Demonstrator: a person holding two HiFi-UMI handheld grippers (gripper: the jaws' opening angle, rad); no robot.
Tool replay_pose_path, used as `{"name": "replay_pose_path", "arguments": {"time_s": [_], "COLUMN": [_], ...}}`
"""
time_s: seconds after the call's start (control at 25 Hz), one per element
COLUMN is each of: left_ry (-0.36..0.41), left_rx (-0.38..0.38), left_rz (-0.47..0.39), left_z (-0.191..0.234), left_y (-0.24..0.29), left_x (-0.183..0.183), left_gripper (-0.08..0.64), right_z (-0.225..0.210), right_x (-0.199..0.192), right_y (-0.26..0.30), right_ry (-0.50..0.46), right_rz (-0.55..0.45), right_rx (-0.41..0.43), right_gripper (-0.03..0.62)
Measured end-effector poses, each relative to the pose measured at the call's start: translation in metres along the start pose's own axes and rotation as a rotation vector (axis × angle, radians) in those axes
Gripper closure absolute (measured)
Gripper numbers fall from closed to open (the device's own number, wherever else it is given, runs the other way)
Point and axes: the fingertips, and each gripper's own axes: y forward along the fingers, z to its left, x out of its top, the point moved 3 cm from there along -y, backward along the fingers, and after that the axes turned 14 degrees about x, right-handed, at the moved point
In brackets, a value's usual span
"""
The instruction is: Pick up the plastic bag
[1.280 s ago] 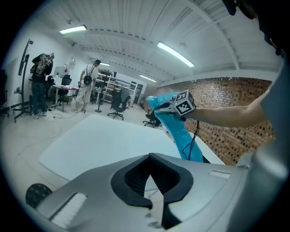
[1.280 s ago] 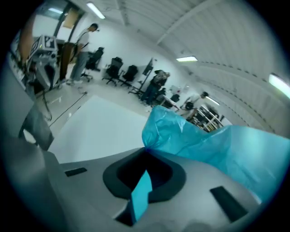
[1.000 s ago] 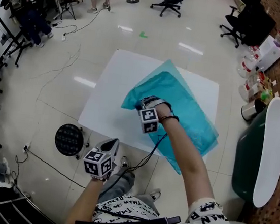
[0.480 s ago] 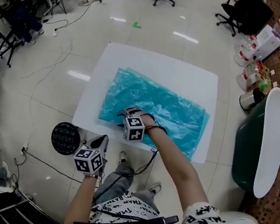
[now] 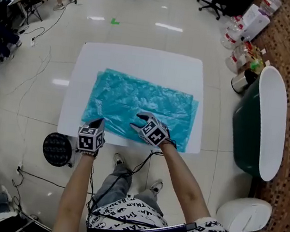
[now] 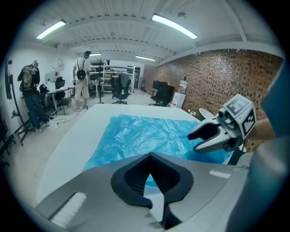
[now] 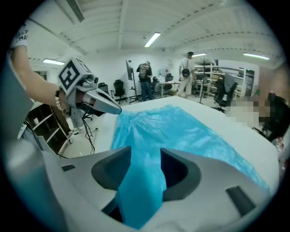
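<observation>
The likeliest slip, as I judge it, is closing on nothing. The plastic bag [image 5: 141, 104] lies spread flat and crinkled on the white sheet [image 5: 142, 59], so there is no raised fold to bite. Pads coming in at a slant could skate over the film or push it away across the smooth sheet. I could also catch only the top layer, or pinch the sheet along with it and drag both up. My right gripper [image 5: 138, 122] has just been opening. Its jaws now stand apart over the bag's near edge, right of the middle, with blue film showing in the gap but no pad pressing on it. My left gripper [image 5: 99, 122] has its jaws drawn together at the tips and grips nothing. It hangs just over the bag's near left corner. The rest of the bag stretches away to the far side and right of both tools.
</observation>
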Motion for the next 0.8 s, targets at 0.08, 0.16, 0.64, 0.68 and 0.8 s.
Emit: {"name": "replay_pose_path", "arguments": {"time_s": [0.08,0.16,0.64,0.68,0.8], "left_ry": [0.032,0.055,0.092,0.073,0.049], "left_rx": [0.000,-0.013,0.003,0.002,0.008], "left_rz": [0.040,0.097,0.258,0.254,0.252], "left_z": [0.002,0.003,-0.008,-0.010,-0.011], "left_y": [0.019,0.036,0.046,0.044,0.043], "left_x": [0.000,-0.004,-0.047,-0.049,-0.051], "left_gripper": [0.558,0.560,0.558,0.558,0.558], "right_z": [-0.010,-0.018,-0.055,-0.060,-0.062], "right_x": [-0.038,-0.081,-0.196,-0.195,-0.190], "right_y": [-0.039,-0.077,-0.148,-0.149,-0.152], "right_ry": [0.091,0.193,0.543,0.544,0.507], "right_rz": [-0.012,-0.022,0.048,0.055,0.095], "right_rx": [-0.083,-0.157,-0.332,-0.327,-0.314], "right_gripper": [0.371,0.371,0.373,0.373,0.371]}}
